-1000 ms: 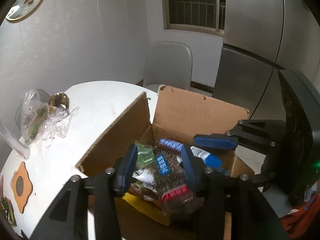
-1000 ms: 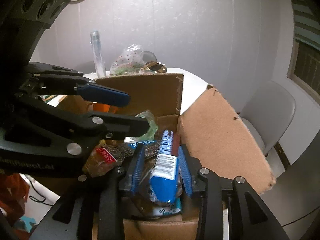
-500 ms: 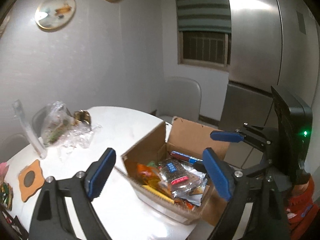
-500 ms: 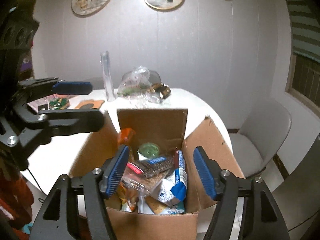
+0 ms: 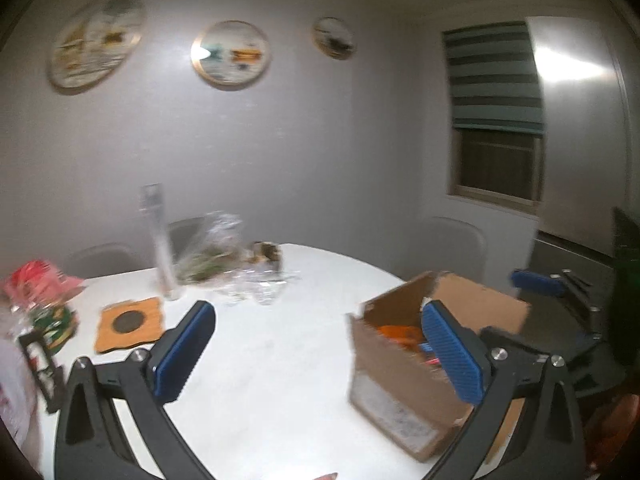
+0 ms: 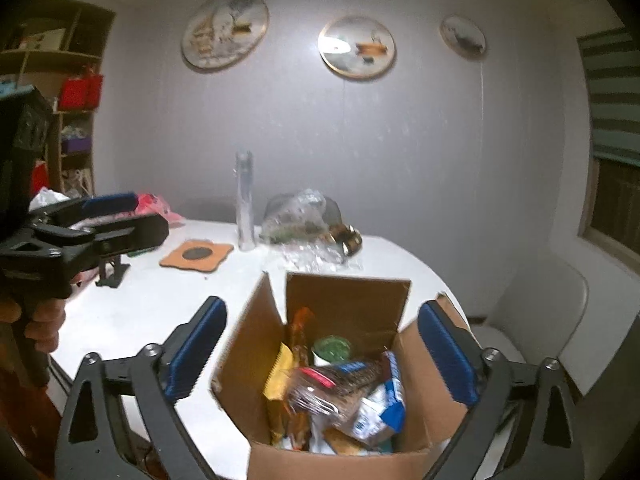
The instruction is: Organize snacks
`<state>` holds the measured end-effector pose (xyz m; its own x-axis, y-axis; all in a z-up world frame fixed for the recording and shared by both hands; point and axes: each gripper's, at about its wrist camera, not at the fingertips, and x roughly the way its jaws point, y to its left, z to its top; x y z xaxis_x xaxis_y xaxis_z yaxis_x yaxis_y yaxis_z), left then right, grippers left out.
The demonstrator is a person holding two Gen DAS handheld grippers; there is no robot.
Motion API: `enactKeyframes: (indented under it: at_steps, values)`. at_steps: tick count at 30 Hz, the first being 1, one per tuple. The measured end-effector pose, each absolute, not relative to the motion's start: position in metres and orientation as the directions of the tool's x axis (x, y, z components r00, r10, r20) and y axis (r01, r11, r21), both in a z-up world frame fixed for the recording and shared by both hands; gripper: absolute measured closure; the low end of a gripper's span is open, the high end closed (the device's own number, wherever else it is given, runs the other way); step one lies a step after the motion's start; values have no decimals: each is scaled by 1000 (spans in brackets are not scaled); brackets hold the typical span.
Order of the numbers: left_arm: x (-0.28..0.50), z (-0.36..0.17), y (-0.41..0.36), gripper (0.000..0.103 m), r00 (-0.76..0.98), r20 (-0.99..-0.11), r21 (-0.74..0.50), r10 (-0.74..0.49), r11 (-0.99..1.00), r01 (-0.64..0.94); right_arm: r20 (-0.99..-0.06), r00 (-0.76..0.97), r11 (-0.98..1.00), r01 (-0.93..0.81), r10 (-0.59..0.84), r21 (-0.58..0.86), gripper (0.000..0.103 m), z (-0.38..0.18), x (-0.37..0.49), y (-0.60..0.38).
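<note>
An open cardboard box (image 6: 348,300) stands on the white round table (image 6: 152,304). It holds several snack packets: a dark seed packet with a red band (image 6: 336,384), a blue-and-white packet (image 6: 384,404), a yellow one (image 6: 280,372) and a green lid (image 6: 332,348). My right gripper (image 6: 322,352) hangs just above the box, jaws opening wide, nothing between them. My left gripper (image 5: 318,354) is over bare table left of the box (image 5: 400,364), jaws opening too and empty. It also shows at the left of the right wrist view, held by a hand (image 6: 40,320).
At the back of the table lie crumpled clear plastic bags (image 5: 216,256), a tall clear tube (image 5: 158,236), an orange coaster (image 5: 130,322) and a red bag (image 5: 36,280). A small black stand (image 6: 112,272) sits near the left edge. A pale chair (image 6: 536,312) stands to the right.
Both grippers let go of the packets they held inside the box, opened wide and pulled back and up. The left one swung left, away from the box.
</note>
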<state>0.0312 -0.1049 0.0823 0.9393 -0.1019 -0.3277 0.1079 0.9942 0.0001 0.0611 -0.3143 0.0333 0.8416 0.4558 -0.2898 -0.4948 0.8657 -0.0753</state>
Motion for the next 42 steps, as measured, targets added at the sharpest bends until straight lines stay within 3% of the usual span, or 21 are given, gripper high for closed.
enactKeyframes:
  at_steps: [2,11,42]
  values:
    - [29,76,-96,1,943,-327,0,-62,998,66,-263,844,862,-502,467,-78,0,32,59,-312]
    - [27,43,-71,1,932,-362,17,30,1000,-25,-174,853,857,-510,492,-77,0,17,56,-304]
    - [38,35,-67,1,923,-385,11,20,1000,-17,-186,841,850,-524,508,-47,0,10,67,-303]
